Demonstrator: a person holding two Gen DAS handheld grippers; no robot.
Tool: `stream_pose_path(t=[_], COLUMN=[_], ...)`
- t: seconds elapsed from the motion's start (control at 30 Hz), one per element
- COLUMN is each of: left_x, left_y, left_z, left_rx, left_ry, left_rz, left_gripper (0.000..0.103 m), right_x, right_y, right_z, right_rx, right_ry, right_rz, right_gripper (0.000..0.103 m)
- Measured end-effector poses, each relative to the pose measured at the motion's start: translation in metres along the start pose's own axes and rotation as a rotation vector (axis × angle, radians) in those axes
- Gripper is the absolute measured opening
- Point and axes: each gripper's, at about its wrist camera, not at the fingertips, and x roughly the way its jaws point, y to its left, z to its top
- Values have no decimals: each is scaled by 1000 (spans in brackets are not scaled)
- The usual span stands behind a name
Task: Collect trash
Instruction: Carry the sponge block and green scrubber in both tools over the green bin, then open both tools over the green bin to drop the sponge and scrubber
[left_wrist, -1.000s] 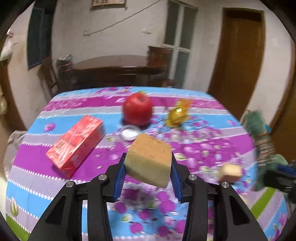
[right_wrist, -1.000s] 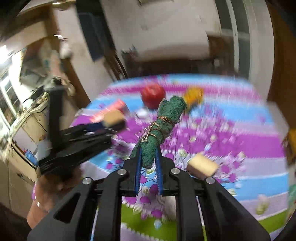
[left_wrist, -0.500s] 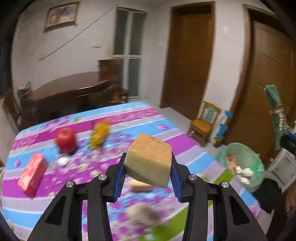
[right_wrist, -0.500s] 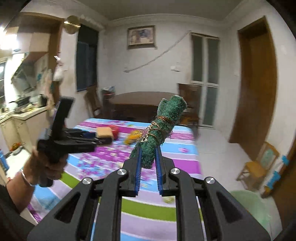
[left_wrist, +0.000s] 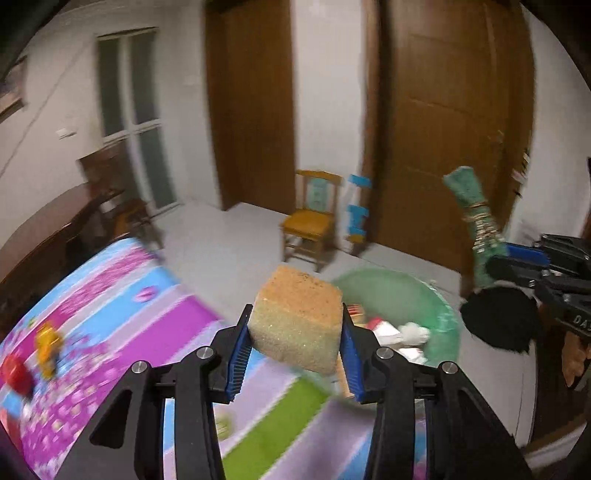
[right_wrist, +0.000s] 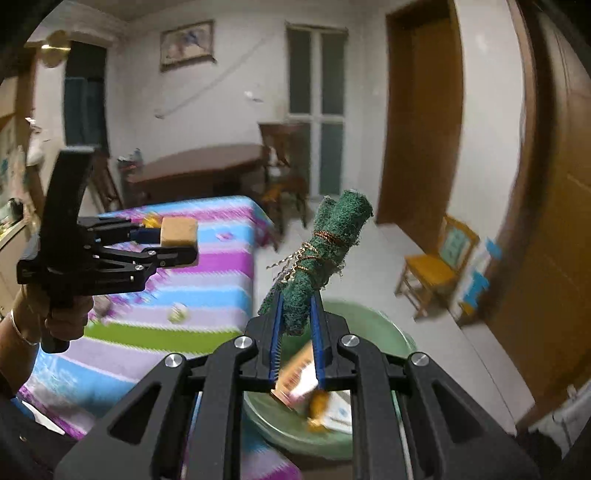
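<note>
My left gripper (left_wrist: 295, 339) is shut on a yellow-brown sponge block (left_wrist: 297, 325), held in the air past the table's corner. Behind the block, on the floor, stands a green basin (left_wrist: 439, 314) with paper scraps inside. My right gripper (right_wrist: 297, 325) is shut on a rolled green scouring cloth (right_wrist: 325, 254) bound with thin wire, above the same green basin (right_wrist: 391, 336). The right gripper (left_wrist: 517, 258) with the cloth (left_wrist: 476, 221) shows at the right of the left wrist view. The left gripper (right_wrist: 177, 240) with the sponge block (right_wrist: 179, 230) shows at the left of the right wrist view.
The table with a striped floral cloth (left_wrist: 122, 306) lies to the left, with a red apple (left_wrist: 14, 373) and a yellow wrapper (left_wrist: 46, 349) on it. A small wooden chair (left_wrist: 310, 221) stands by brown doors (left_wrist: 454, 129). A dark dining table (right_wrist: 199, 170) is at the back.
Both grippers have swung right, away from the table top, to the green basin on the floor. Each keeps its grip: sponge block in the left, green cloth roll in the right.
</note>
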Motion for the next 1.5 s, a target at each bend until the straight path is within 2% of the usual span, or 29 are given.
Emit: stream_pose_path(t=[0.13, 0.27, 0.43, 0.5, 0.63, 0.97, 1.03, 1.07, 1.1, 1.13, 1.17, 1.2, 1.5], left_x=[49, 91, 116, 125, 132, 127, 128, 129, 131, 133, 133, 132, 124], left_y=[-42, -71, -88, -83, -88, -73, -72, -72, -71, -69, -68, -67, -62], left_z=[8, 4, -14, -20, -25, -25, -24, -24, -25, -26, -26, -26, -25], left_rx=[45, 72, 109, 119, 134, 144, 150, 149, 146, 142, 141, 143, 152], left_ry=[58, 114, 159, 165, 165, 160, 163, 167, 172, 174, 166, 157, 130], left_rz=[-70, -67, -47, -40, -21, -3, 5, 15, 27, 37, 42, 51, 95], left_gripper=[45, 45, 45, 45, 45, 45, 45, 46, 55, 61, 70, 70, 70], right_x=[13, 20, 34, 36, 39, 54, 59, 61, 62, 65, 65, 65, 55], right_y=[-25, -46, -55, -54, -58, -61, -61, -62, -62, -63, -64, -65, -66], right_z=[-19, -36, -44, -46, -46, -43, -41, -41, -42, -43, -43, -44, -47], right_rx=[37, 61, 59, 57, 60, 46, 36, 36, 34, 31, 34, 39, 49], right_ry=[79, 136, 175, 177, 179, 198, 205, 207, 210, 218, 215, 210, 187], right_rz=[-8, 1, 11, 17, 29, 34, 32, 31, 28, 21, 6, -3, -5], right_gripper=[13, 13, 13, 13, 13, 13, 16, 16, 19, 30, 34, 38, 38])
